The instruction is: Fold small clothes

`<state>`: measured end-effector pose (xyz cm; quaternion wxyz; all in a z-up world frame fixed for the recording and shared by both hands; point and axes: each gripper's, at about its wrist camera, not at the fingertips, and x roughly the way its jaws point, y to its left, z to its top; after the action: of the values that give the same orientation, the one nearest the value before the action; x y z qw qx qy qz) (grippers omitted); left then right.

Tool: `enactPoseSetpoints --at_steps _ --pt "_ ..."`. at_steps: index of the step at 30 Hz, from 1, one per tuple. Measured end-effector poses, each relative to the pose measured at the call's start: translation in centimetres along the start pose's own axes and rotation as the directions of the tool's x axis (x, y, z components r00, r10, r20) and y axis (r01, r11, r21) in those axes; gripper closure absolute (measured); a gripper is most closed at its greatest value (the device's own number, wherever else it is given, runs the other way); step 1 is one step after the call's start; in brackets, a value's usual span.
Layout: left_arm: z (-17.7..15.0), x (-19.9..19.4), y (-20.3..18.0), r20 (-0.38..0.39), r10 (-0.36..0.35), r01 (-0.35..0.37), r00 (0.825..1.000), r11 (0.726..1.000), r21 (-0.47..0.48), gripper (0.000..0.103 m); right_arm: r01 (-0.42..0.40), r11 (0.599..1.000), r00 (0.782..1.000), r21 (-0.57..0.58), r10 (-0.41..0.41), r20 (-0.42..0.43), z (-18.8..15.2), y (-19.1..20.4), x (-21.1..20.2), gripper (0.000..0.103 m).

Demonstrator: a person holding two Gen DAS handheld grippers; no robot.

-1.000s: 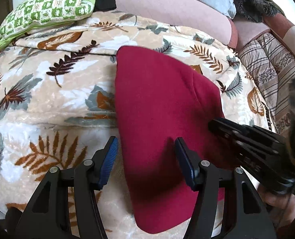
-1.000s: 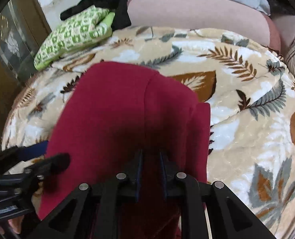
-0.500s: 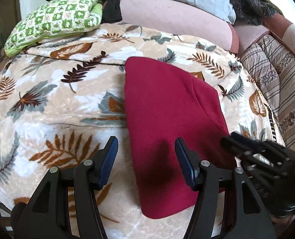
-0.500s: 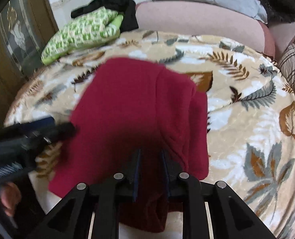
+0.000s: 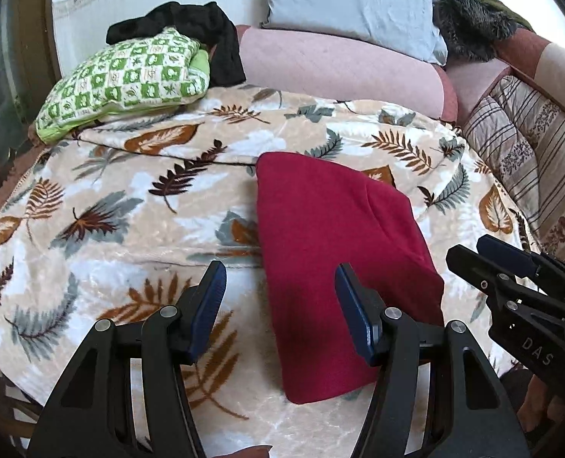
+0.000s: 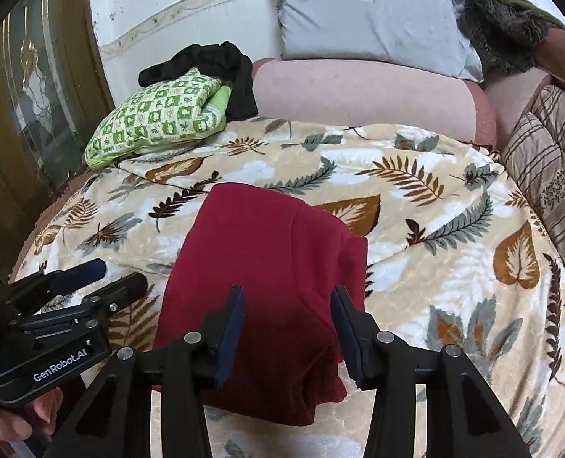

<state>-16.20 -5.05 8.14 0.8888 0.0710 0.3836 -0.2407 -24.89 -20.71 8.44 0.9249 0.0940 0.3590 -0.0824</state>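
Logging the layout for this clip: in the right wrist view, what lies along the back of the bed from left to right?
Green-and-white checked cushion → crumpled black garment → long pink bolster → dark furry item. The grey pillow overlaps the bolster, so it is left out.

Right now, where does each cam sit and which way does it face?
Left wrist: on the left gripper, looking down at the red cloth on the blanket; right gripper at its right edge.
Right wrist: on the right gripper, above the cloth; left gripper and a hand at left.
Shared: cloth, blanket, green pillow.
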Motion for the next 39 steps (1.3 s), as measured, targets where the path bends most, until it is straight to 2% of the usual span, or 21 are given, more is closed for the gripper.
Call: enactPoseSetpoints --at_steps 6,39 --pt "0.0 -0.7 0.3 0.017 0.001 0.000 1.000 1.000 -0.021 0.044 0.005 1.000 1.000 0.007 -0.005 0.001 -0.1 -0.2 -0.2 0.058" --pt "-0.1 -0.5 0.0 0.027 0.045 -0.046 0.999 0.999 0.026 0.044 -0.002 1.000 1.000 0.011 0.002 -0.020 0.3 -0.2 0.8 0.058"
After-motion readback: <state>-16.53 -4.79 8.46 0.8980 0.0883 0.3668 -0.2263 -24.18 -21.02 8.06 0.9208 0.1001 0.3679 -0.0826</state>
